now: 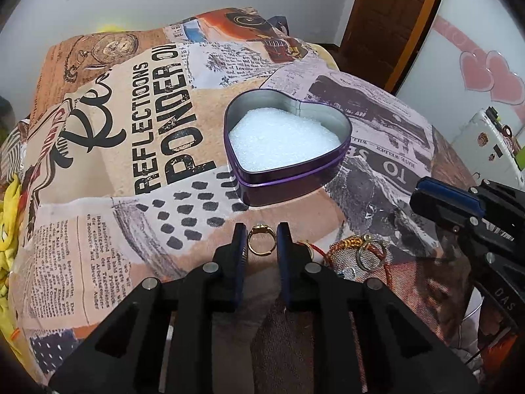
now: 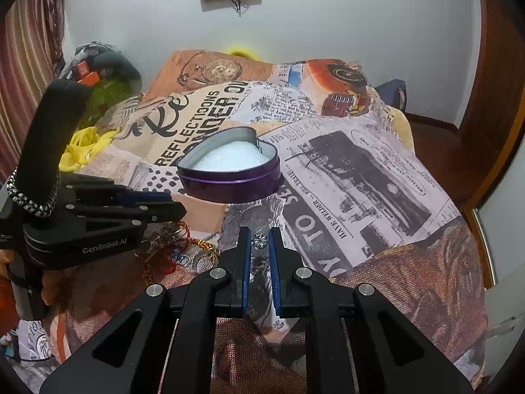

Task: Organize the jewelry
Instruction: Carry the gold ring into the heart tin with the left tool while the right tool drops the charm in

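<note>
We take the heart-shaped tin [image 1: 288, 177] as our landmark. It sits open on the printed bedspread [image 1: 131, 164], and all it holds is a bed of white foam [image 1: 282, 138]; no jewelry is in it yet.

Nearer to us than the tin and slightly left of its point, our left gripper [image 1: 261, 239] has a gold ring [image 1: 260, 239] standing upright between its fingers. The jaws are narrowed around the band, but we cannot tell from this view whether the pads actually press it or merely bracket it. To do this step well, we should confirm a firm pinch across the band before lifting, since a thin round band could slip or roll; then carry it up over the tin's wall and set it onto the foam.

Right of that ring, still on the near side of the tin, lies the tangle of remaining jewelry [image 1: 354, 249]: a red cord, gold chain and another ring.

Farther right of the tin's point, our right gripper [image 2: 260, 241] is closed on a small silvery star-shaped piece [image 2: 260, 241], which looks pinched at the tips and is also bound for the foam.
</note>
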### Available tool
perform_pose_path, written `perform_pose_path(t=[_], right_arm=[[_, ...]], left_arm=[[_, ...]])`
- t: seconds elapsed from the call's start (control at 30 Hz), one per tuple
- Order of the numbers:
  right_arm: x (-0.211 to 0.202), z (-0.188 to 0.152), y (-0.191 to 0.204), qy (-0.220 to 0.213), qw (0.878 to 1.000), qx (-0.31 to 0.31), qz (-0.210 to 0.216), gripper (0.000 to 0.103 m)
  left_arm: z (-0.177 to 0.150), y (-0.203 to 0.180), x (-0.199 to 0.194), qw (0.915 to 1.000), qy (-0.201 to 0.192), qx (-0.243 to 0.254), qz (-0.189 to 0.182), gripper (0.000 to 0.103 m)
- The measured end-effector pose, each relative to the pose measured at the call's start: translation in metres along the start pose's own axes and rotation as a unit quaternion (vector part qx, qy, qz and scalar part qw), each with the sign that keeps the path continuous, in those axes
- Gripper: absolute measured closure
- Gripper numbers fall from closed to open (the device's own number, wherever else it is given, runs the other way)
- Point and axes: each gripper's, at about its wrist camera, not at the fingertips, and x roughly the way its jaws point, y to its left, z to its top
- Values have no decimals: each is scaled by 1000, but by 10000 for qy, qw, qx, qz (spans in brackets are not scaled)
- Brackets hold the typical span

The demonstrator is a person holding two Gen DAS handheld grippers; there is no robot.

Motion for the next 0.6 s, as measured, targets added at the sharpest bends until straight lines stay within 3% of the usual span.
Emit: perform_pose_path(t=[0.6], right_arm=[[-31,36,8,-590,9981,-121,-152,93]], left_arm=[[27,-3,-75,9952,-973,33,-35,86]])
